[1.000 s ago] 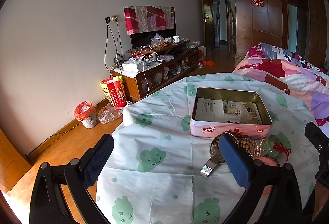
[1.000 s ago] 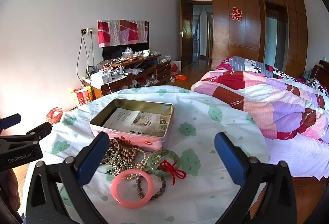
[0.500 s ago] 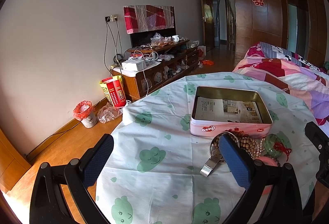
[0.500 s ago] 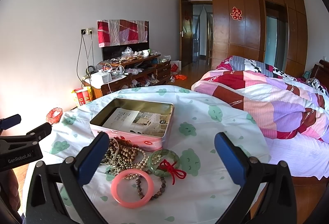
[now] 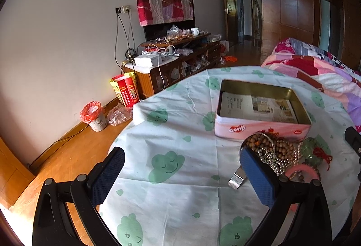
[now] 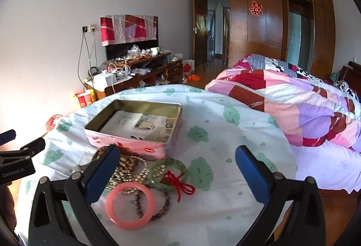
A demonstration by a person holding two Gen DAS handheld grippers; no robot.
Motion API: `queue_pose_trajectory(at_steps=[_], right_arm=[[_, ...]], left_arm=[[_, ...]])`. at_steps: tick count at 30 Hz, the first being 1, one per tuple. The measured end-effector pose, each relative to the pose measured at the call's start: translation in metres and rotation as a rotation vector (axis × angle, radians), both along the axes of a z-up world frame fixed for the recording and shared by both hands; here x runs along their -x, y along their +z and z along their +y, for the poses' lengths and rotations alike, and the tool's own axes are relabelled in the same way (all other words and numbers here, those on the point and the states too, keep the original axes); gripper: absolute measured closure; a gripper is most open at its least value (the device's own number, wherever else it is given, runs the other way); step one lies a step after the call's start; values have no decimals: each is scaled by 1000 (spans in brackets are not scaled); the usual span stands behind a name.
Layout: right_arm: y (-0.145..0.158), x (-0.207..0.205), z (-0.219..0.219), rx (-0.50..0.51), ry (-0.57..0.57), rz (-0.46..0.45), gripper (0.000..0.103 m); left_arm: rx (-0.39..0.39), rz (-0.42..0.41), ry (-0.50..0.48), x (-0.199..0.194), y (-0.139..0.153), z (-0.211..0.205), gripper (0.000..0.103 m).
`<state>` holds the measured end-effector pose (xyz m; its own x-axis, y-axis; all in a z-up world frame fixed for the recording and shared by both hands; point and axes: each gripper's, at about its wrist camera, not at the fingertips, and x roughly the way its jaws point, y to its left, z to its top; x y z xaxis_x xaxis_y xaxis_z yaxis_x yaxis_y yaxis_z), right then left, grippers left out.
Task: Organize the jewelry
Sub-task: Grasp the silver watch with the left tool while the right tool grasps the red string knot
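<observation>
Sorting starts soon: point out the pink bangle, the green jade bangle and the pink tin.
pink bangle (image 6: 130, 222), right wrist view, near rim.
green jade bangle (image 6: 158, 167), right wrist view, left rim.
pink tin (image 6: 126, 141), right wrist view, front wall.

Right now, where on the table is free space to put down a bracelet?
Free: the tablecloth left of the pink tin, and the patch between tin and bed. Crowded: just before the tin, where the beads, green bangle and pink bangle lie piled.

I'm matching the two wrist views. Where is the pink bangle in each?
Left wrist: pink bangle at lower right, partly hidden behind the gripper finger.
Right wrist: pink bangle at lower left, fully visible.
Shared landmark: the pink tin behind the pile.
</observation>
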<state>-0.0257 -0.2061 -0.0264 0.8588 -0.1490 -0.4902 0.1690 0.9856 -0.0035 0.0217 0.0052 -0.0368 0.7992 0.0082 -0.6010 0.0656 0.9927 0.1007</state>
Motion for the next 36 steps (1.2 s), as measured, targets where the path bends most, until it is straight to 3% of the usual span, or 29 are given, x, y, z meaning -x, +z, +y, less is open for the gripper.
queue_pose_trajectory(at_steps=[5, 9, 12, 21, 28, 29, 33, 36], right_arm=[[-12, -8, -12, -8, -12, 38, 0], [-22, -13, -21, -32, -18, 73, 5], [-30, -17, -24, -36, -7, 97, 9], [-37, -18, -26, -55, 12, 125, 10], [-38, -20, -24, -53, 19, 122, 10], [-38, -20, -25, -53, 20, 123, 10], [-41, -21, -20, -42, 29, 128, 10], [-43, -21, -18, -34, 34, 131, 10]], left_arm=[[-27, 35, -37, -13, -18, -11, 3], [-25, 97, -66, -19, -35, -18, 27], [-23, 126, -83, -18, -44, -21, 35], [-37, 85, -162, -2, -38, -42, 36], [-33, 156, -203, -14, -57, -48, 36], [-34, 157, -211, -14, -58, -49, 39], [-26, 187, -252, -14, -64, -52, 77], [-14, 193, -258, -14, -66, -49, 82]])
